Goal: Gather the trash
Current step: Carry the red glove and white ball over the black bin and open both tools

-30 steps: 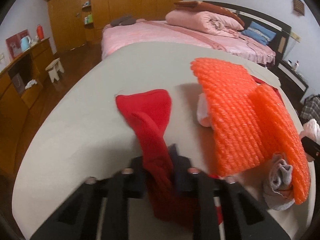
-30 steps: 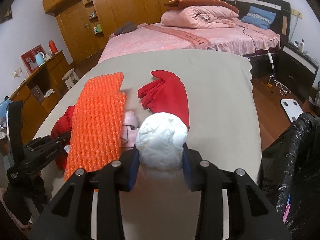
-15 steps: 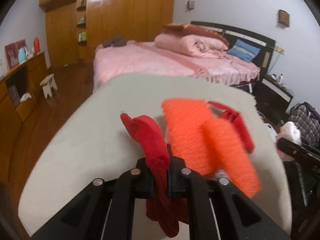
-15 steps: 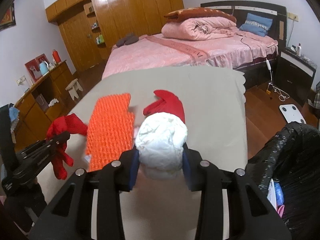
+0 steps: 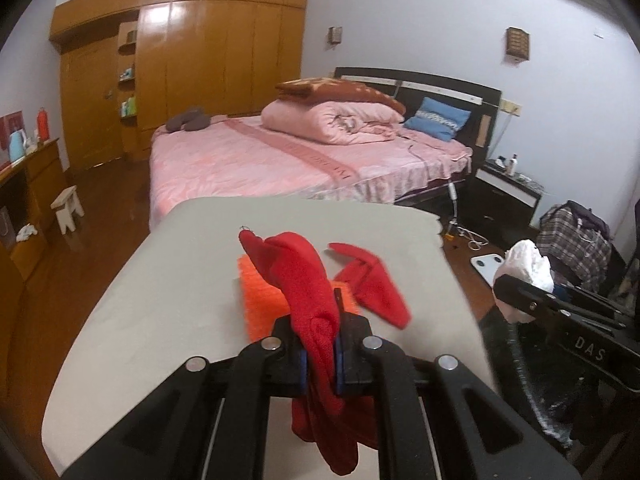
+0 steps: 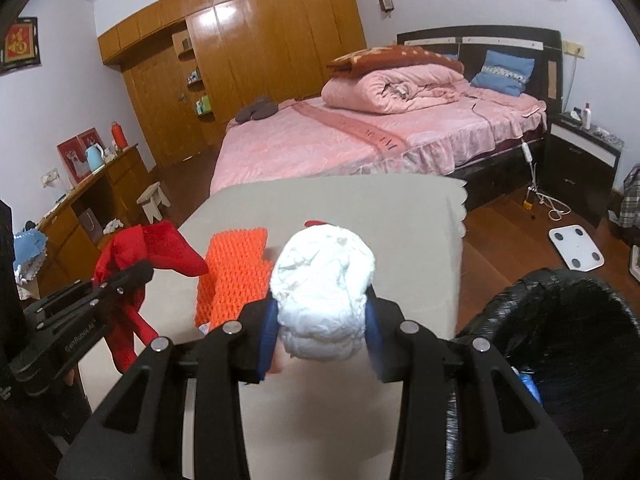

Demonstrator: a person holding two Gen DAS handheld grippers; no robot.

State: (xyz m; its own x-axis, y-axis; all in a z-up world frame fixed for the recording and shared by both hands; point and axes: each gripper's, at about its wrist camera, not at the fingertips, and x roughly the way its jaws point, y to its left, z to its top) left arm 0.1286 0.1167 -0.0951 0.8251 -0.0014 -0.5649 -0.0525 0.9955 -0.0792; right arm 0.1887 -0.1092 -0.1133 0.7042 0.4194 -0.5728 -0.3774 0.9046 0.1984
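My left gripper (image 5: 320,354) is shut on a red cloth (image 5: 304,280) and holds it lifted above the grey table (image 5: 160,304); the cloth hangs down below the fingers. It also shows at the left of the right wrist view (image 6: 136,264). My right gripper (image 6: 320,332) is shut on a crumpled white wad (image 6: 324,292), held above the table's near right edge beside a black trash bag (image 6: 560,340). The wad also shows in the left wrist view (image 5: 524,264). An orange foam net (image 6: 236,268) and a second red cloth (image 5: 372,284) lie on the table.
A pink bed (image 6: 360,136) stands behind the table. A wooden dresser (image 6: 92,200) and small stool (image 6: 154,200) are at the left. A white scale (image 6: 576,248) lies on the floor, a black nightstand (image 6: 580,160) at the right.
Both grippers have risen and pulled back from the table. The left lifted the red cloth clear of the surface; the right carried the white wad toward the black bag.
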